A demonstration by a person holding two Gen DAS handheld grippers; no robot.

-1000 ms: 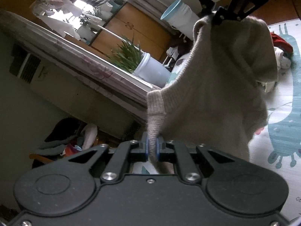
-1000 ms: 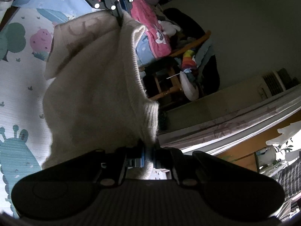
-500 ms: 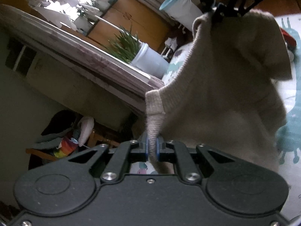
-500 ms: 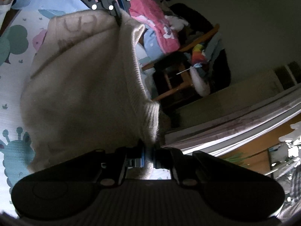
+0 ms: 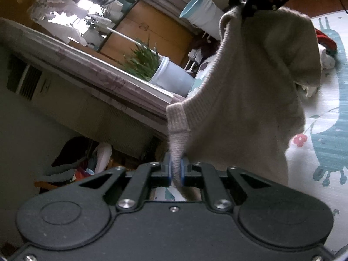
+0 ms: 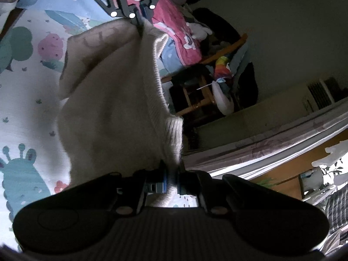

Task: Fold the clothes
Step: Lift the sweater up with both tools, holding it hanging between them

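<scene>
Since a moment ago the soft beige knitted sweater has swung a little, and its hanging part now covers less of the play mat than it did; both grippers still hold on. The sweater is up in the air, stretched between the two grippers, above the white play mat with blue-green monster pictures.

On the left, the left gripper is pressed tight on a ribbed corner of the sweater. The cloth runs straight ahead from it, up to the right gripper, which pinches the other corner.

From the right gripper, also squeezed tight on a ribbed corner, the same edge runs ahead to the left gripper. So the long way of the held edge goes from one gripper to the other, and both are just as near. The rest of the sweater hangs down toward the mat, so I think laying it flat comes next.
</scene>
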